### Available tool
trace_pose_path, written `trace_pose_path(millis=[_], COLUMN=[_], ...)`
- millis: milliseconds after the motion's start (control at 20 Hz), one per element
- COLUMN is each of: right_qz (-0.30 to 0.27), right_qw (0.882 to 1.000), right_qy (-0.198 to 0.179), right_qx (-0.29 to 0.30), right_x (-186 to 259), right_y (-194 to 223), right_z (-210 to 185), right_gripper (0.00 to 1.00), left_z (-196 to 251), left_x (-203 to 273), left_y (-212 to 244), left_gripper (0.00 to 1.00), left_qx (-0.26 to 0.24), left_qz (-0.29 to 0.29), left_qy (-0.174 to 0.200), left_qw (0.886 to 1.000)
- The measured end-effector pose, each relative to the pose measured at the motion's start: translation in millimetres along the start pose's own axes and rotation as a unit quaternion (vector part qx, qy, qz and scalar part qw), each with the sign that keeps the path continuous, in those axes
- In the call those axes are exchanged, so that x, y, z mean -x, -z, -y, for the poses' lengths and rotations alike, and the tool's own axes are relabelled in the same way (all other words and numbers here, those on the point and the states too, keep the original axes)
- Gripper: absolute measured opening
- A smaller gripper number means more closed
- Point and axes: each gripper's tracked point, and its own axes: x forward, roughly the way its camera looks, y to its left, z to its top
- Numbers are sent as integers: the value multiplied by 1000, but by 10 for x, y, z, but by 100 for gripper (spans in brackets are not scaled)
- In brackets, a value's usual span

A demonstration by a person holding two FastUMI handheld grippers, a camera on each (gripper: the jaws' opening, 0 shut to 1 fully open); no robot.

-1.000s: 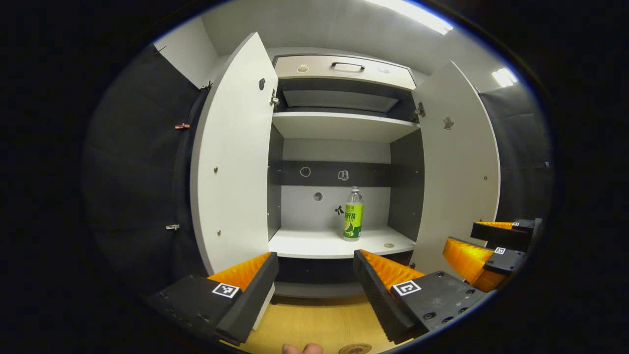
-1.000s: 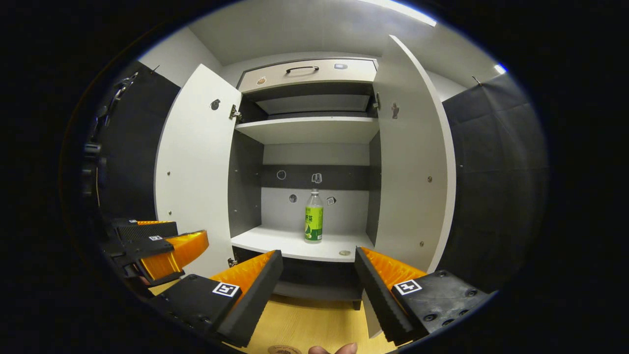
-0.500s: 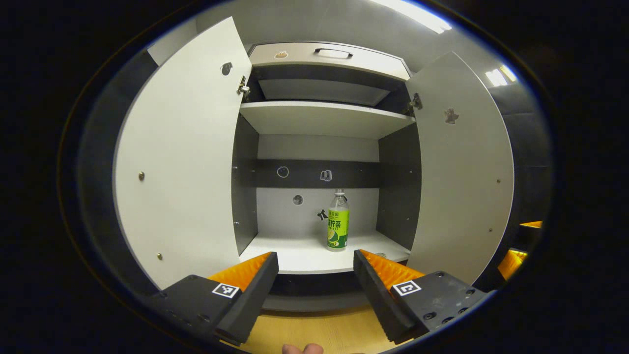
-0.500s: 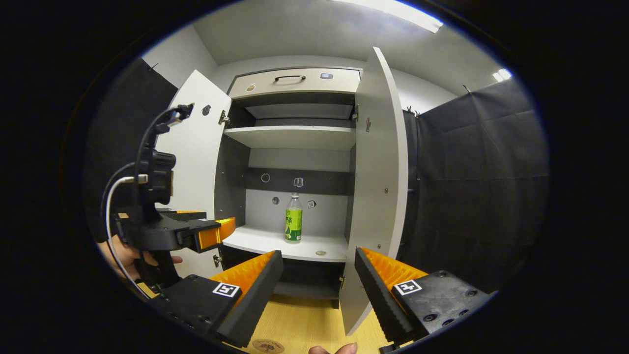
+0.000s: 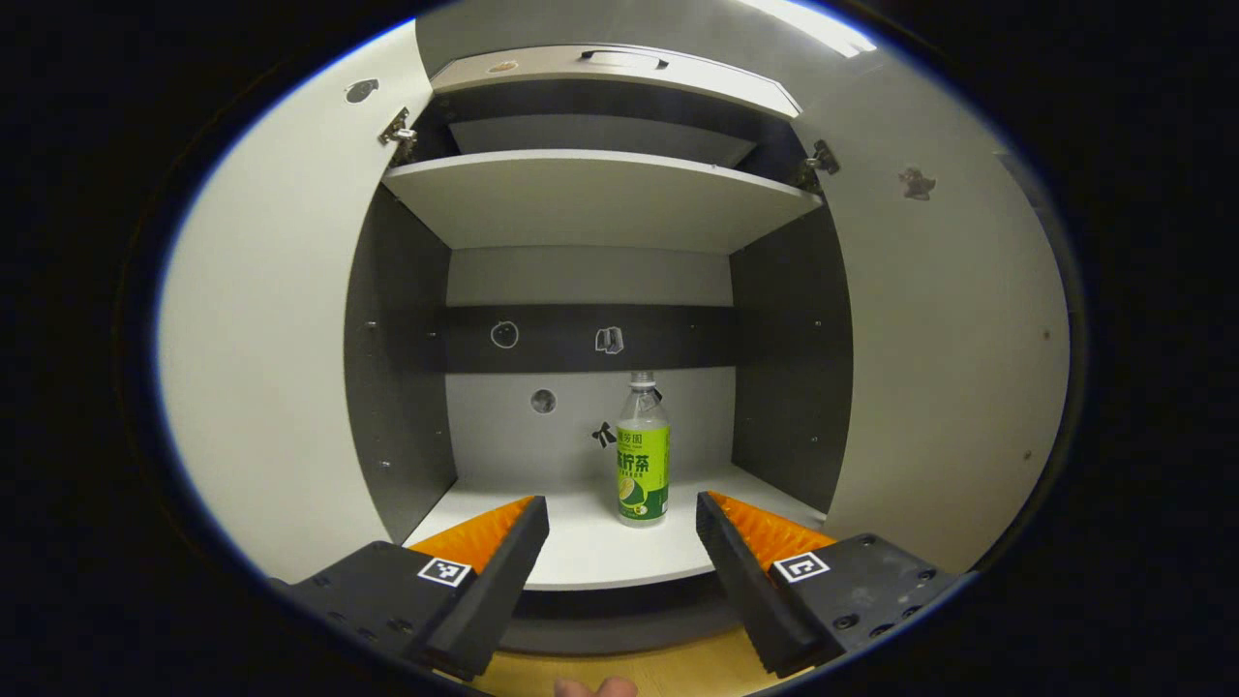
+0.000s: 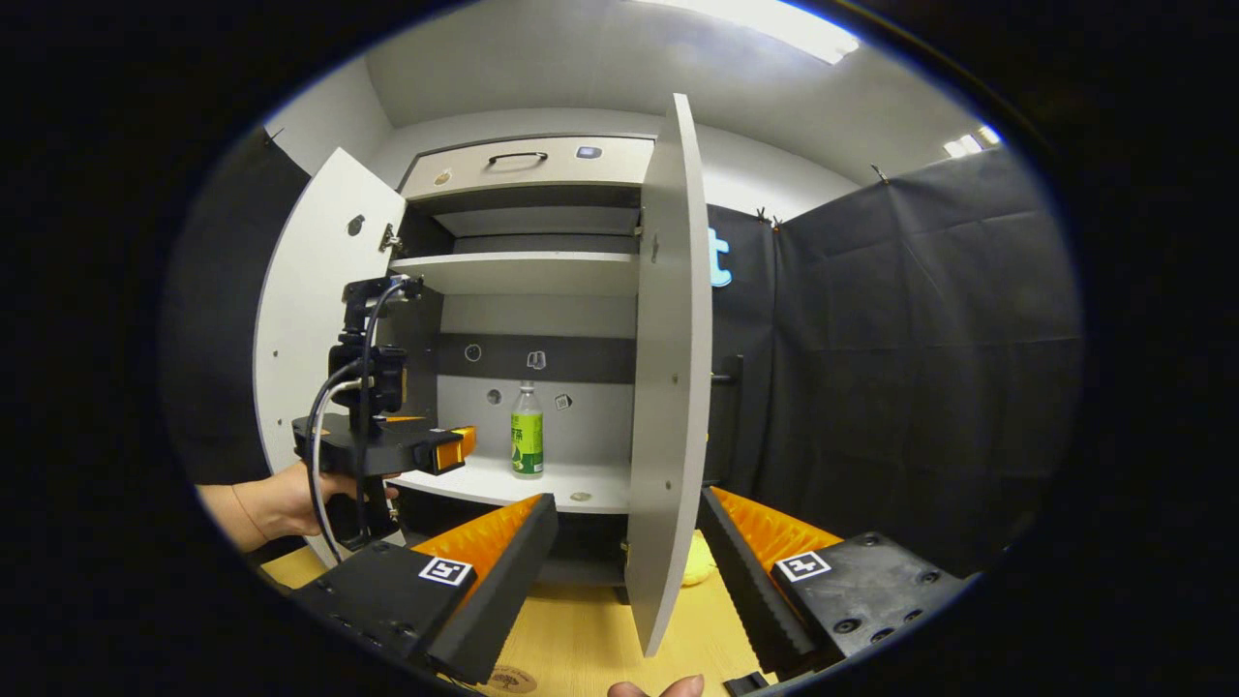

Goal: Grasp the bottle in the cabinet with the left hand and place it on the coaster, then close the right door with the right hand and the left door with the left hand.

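Note:
A clear bottle [image 5: 642, 450] with a green label and white cap stands upright on the cabinet's lower shelf [image 5: 571, 557], towards the middle right. My left gripper [image 5: 619, 505] is open, in front of the shelf's edge, with the bottle seen between its fingers but farther in. In the right gripper view the bottle [image 6: 527, 432] sits past the left gripper [image 6: 461, 446], which a hand [image 6: 281, 499] holds level at the cabinet mouth. My right gripper [image 6: 627, 503] is open and holds nothing, facing the right door [image 6: 668, 387] edge-on. A round coaster [image 6: 509, 680] peeks out at the table's near edge.
Both doors stand wide open: the left door [image 5: 261, 368] and the right door [image 5: 949, 368] flank the left gripper. An upper shelf [image 5: 590, 194] and a drawer [image 6: 523, 163] with a handle lie above. A wooden table [image 6: 581, 634] runs below, with a small yellow thing [image 6: 693, 573] behind the right door.
My left gripper has moved forward to the cabinet mouth, so the bottle looms larger. My right gripper has swung rightward, and the right door now shows edge-on.

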Motion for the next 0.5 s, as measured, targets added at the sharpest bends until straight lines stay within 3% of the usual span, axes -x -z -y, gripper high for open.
trace_pose_path(millis=[250,500], right_qz=[-7,-11], right_qw=[1000,1000], right_qy=[2,3], right_qx=[6,4], right_x=[-45,-76], right_y=[47,132], right_z=[175,311], right_gripper=[98,98], left_z=[145,153], left_x=[-705,-1261], left_y=[13,118], left_gripper=[97,97], left_qx=[-11,-14], left_qz=[-1,-9], left_qy=[6,-12], left_qw=[1000,1000])
